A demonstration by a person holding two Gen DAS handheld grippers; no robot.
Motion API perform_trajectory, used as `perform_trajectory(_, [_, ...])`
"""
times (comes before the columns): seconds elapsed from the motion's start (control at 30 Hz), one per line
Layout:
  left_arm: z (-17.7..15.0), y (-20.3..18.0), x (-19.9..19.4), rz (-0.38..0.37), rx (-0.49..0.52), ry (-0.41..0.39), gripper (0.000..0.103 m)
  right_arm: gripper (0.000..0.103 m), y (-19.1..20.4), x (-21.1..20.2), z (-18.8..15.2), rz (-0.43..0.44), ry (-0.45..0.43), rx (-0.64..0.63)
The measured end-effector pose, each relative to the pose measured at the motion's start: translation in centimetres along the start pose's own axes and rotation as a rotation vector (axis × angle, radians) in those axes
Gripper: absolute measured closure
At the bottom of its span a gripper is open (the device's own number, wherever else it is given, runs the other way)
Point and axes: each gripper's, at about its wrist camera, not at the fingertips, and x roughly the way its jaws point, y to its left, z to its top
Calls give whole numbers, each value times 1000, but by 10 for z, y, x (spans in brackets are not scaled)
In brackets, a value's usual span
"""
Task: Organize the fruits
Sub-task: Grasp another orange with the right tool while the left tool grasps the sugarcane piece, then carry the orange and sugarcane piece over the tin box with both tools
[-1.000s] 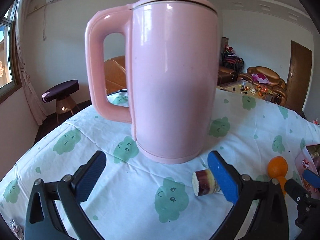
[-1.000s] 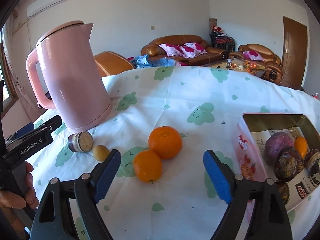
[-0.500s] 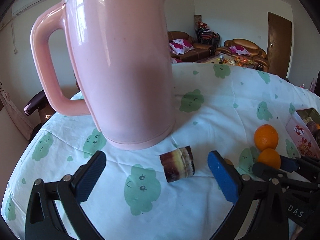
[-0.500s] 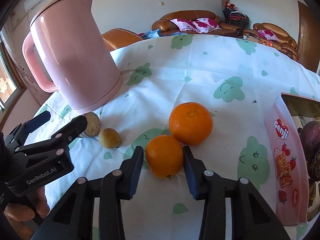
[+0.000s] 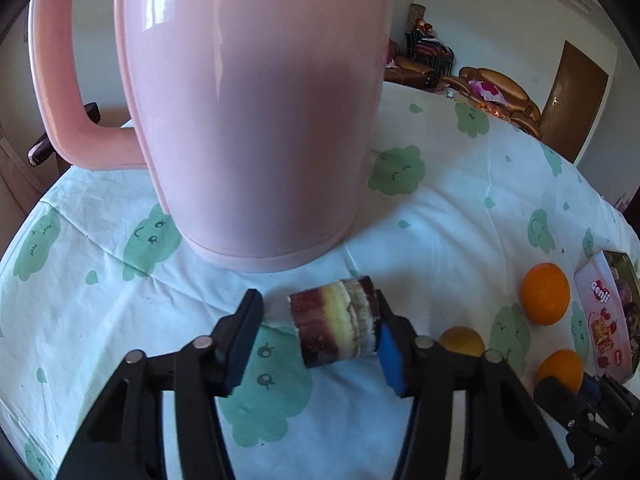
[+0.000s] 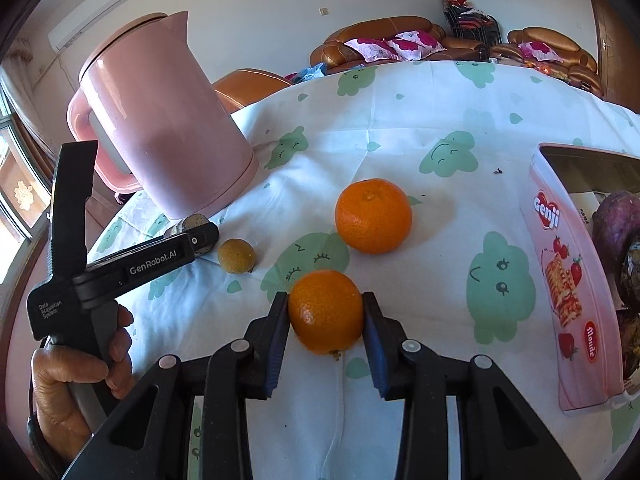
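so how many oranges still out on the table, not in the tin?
2. One orange is gripped in the right gripper jaws; the other orange sits loose just beyond it. More may be hidden inside the pink tin.

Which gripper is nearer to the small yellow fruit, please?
Left. The left gripper, around the sugarcane piece, has one finger just beside the yellow fruit. The right gripper, clamped on an orange, sits farther off.

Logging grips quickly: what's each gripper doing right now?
Left gripper: jaws just closing around the sugarcane piece; left pad not touching yet.
Right gripper: shut on the near orange.
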Motion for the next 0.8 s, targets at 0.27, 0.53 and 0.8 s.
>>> perform_trajectory(0.27, [-7,9,-34,-52,-18,-160,64,66,-5,-21,-3,41,-96,-2])
perform_trajectory(0.53, [-13,-24,-80,-54,108,-450,64,66,8,-54,-4,3,-279,-110])
perform_trajectory(0.8, [-24,-51,-88,-43,162,-488,64,66,5,-67,-5,-49,-327,-138])
